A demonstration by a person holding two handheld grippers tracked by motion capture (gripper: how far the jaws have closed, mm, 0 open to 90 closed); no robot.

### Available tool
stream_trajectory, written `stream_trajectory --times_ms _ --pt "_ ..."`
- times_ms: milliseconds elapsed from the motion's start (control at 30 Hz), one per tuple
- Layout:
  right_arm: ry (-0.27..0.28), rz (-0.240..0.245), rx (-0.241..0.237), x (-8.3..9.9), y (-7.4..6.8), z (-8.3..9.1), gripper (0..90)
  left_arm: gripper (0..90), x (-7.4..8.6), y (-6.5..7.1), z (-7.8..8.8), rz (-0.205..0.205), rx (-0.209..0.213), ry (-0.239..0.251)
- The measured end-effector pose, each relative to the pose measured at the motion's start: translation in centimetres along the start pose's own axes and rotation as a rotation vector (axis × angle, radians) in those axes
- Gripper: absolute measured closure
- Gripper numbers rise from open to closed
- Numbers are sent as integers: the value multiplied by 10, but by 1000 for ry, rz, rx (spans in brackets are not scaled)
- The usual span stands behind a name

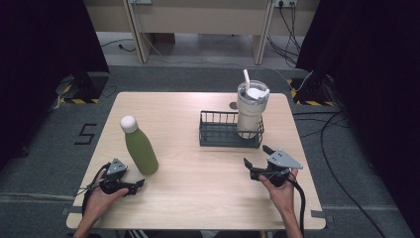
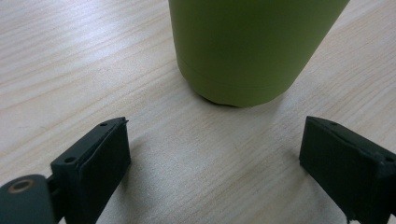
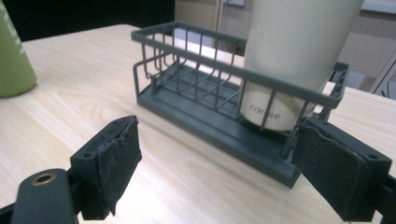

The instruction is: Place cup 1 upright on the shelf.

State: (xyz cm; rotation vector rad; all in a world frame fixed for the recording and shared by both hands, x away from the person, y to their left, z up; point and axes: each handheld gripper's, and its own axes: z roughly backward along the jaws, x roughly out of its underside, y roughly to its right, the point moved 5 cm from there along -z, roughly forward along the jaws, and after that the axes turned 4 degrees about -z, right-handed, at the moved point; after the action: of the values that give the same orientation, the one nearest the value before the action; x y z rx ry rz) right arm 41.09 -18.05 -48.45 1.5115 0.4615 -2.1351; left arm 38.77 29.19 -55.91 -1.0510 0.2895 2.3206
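Left gripper [image 1: 140, 184] fingers spread, aimed at bottle [image 1: 140, 147] base at 12 o'clock. Right gripper [image 1: 256, 156] fingers spread, empty. Risk: low grasp tipping tall bottle.

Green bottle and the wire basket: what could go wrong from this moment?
The green bottle stands tall and narrow on the table; the open left claw faces only its base, so a low grab could tip it. The basket already holds the cream tumbler at one end, so the bottle might knock it. The right claw sits close to the basket's corner.
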Motion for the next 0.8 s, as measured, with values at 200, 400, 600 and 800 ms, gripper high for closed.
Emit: stream_trajectory --times_ms 200,400,600,800 --pt "-30 -4 -12 8 -4 1 152 81 0 0 0 0 0 0" --pt "-104 7 -37 24 -11 3 152 81 0 0 0 0 0 -1" --pt "-148 18 -45 33 -15 7 153 81 0 0 0 -1 1 0" --pt "-179 13 -56 41 -17 8 153 81 0 0 0 -1 1 0"
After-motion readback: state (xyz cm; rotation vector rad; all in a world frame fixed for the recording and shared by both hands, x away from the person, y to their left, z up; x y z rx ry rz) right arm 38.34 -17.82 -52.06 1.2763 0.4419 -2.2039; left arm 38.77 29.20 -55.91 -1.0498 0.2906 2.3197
